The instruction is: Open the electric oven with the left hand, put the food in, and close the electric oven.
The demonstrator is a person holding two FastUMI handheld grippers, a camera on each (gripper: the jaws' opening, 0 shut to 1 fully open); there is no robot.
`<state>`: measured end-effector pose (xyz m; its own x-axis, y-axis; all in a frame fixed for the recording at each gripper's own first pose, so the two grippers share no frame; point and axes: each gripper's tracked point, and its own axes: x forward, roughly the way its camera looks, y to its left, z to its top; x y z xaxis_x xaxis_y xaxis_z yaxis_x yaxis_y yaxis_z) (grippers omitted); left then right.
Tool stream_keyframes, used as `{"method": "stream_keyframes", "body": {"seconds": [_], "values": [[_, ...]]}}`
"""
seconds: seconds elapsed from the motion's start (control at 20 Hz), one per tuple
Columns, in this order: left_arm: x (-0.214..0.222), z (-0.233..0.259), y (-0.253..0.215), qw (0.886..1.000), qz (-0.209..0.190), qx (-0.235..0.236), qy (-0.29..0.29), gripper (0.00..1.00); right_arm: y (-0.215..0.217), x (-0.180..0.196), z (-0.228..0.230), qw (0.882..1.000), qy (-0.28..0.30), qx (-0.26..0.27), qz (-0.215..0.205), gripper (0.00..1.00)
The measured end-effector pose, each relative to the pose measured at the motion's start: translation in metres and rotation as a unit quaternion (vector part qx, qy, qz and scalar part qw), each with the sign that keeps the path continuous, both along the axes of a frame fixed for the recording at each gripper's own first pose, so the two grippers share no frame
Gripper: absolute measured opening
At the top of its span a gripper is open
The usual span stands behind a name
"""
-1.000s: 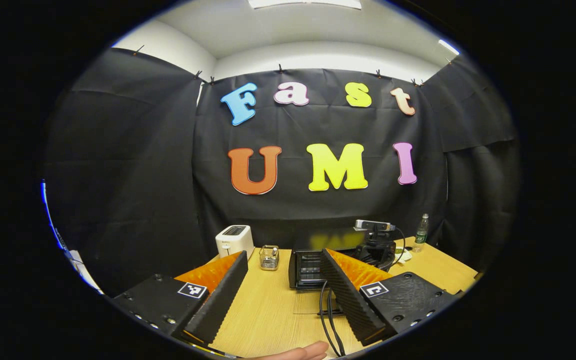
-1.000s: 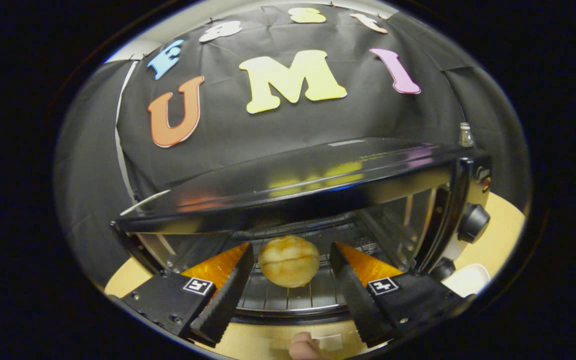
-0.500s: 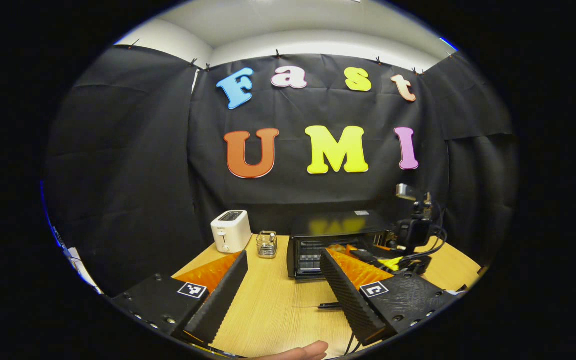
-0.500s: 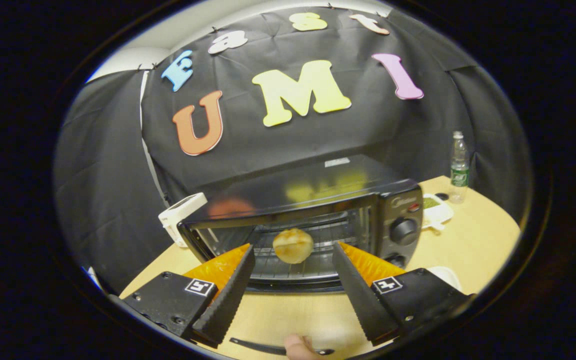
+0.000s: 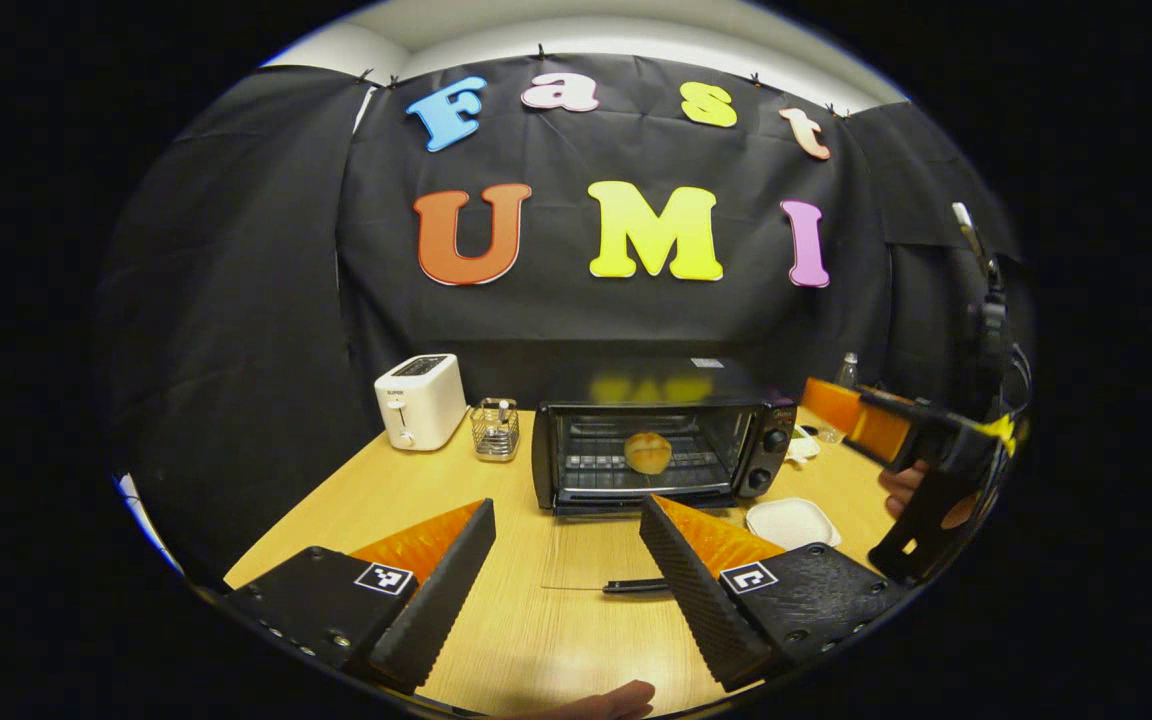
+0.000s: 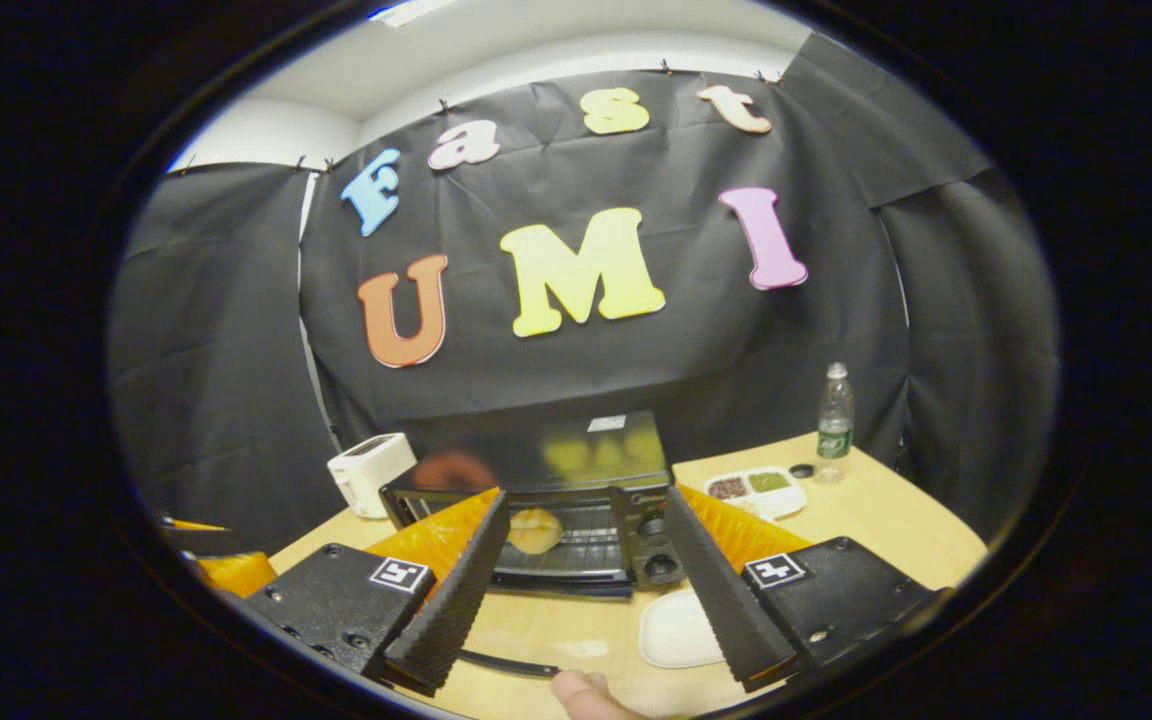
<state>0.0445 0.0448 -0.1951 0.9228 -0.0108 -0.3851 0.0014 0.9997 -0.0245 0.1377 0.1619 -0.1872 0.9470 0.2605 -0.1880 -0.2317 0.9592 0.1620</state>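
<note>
The black electric oven [image 5: 656, 450] stands at the table's back with its glass door folded down flat; the door's handle [image 5: 636, 586] lies toward me. A round bun [image 5: 647, 452] rests on the rack inside. My left gripper [image 5: 566, 590] is open and empty, a short way in front of the door. The right gripper [image 5: 881, 428] shows at the right, held by a hand. In the right gripper view the oven [image 6: 556, 500] and bun [image 6: 534, 530] sit beyond my right gripper [image 6: 586, 590], which is open and empty, well back from the oven.
A white toaster [image 5: 419, 400] and a wire basket [image 5: 496, 428] stand left of the oven. A white plate [image 5: 791, 522] lies at its front right. A compartment tray [image 6: 756, 488] and a water bottle [image 6: 834, 410] are at the back right.
The right gripper has pulled back out of the oven and away, leaving the bun on the rack. The left gripper has also drawn back, so the oven looks smaller.
</note>
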Motion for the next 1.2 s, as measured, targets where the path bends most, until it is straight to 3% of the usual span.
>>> {"method": "stream_keyframes", "body": {"seconds": [0.05, 0.1, 0.5, 0.7, 0.95, 1.2], "values": [[0.002, -0.009, -0.004, 1.0, -0.003, 0.0, 0.009, 0.96, -0.011, -0.003, 0.009, 1.0, -0.006, -0.003, -0.003, 1.0], [0.003, -0.019, -0.012, 1.0, -0.007, -0.001, 0.022, 0.96, -0.023, -0.004, 0.016, 1.0, -0.009, -0.009, -0.008, 0.92], [-0.001, -0.11, -0.07, 0.99, -0.05, -0.026, 0.13, 0.96, -0.123, -0.027, 0.092, 0.993, -0.079, -0.034, -0.079, 0.92], [-0.006, -0.142, -0.095, 0.981, -0.065, -0.047, 0.174, 0.96, -0.148, -0.041, 0.101, 0.993, -0.079, -0.024, -0.08, 0.93], [-0.008, -0.17, -0.11, 0.976, -0.078, -0.019, 0.201, 0.95, -0.183, -0.055, 0.114, 0.991, -0.088, -0.015, -0.1, 0.92], [-0.001, -0.186, -0.121, 0.972, -0.078, -0.024, 0.219, 0.95, -0.194, -0.061, 0.114, 0.99, -0.096, -0.02, -0.105, 0.93]]}}
